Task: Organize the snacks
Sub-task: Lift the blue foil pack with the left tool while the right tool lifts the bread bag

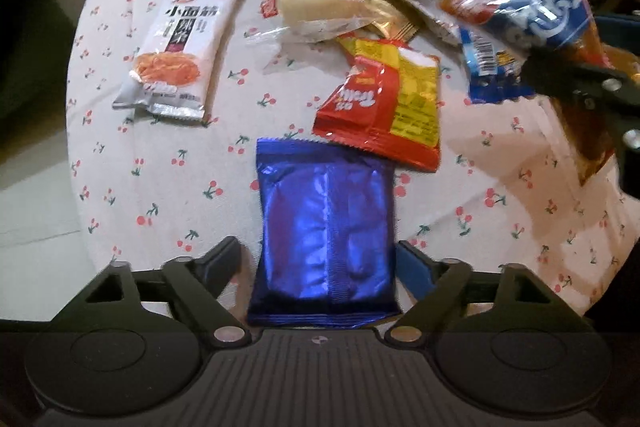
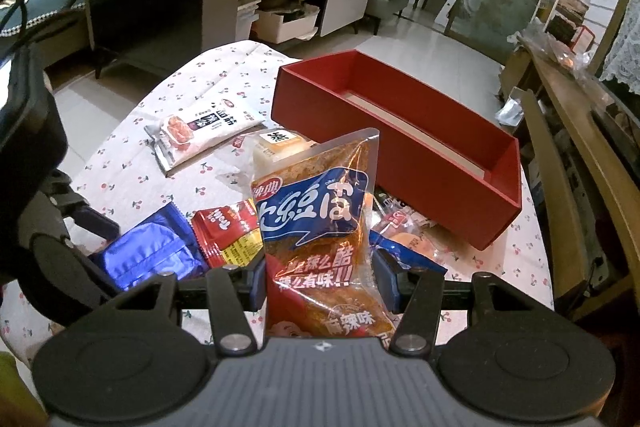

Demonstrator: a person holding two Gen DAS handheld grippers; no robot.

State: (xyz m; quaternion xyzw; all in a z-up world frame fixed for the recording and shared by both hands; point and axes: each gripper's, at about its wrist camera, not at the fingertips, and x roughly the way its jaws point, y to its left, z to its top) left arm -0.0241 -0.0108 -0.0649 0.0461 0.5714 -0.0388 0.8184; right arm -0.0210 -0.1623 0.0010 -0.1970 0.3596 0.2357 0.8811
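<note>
Left gripper [image 1: 320,267] low in frame, jaws spread around the shiny blue foil packet [image 1: 325,239] lying on the cherry-print bench [image 1: 160,187]. Right gripper [image 2: 322,281] pinches the orange-and-blue snack bag [image 2: 320,227] upright mid-frame; long red cardboard box [image 2: 400,147] beyond, upper right.

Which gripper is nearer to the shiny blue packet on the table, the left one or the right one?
Left. The left gripper stands open directly over the shiny blue packet, one finger on each side. The right gripper is farther off beside it, shut on an orange spicy snack bag.
</note>
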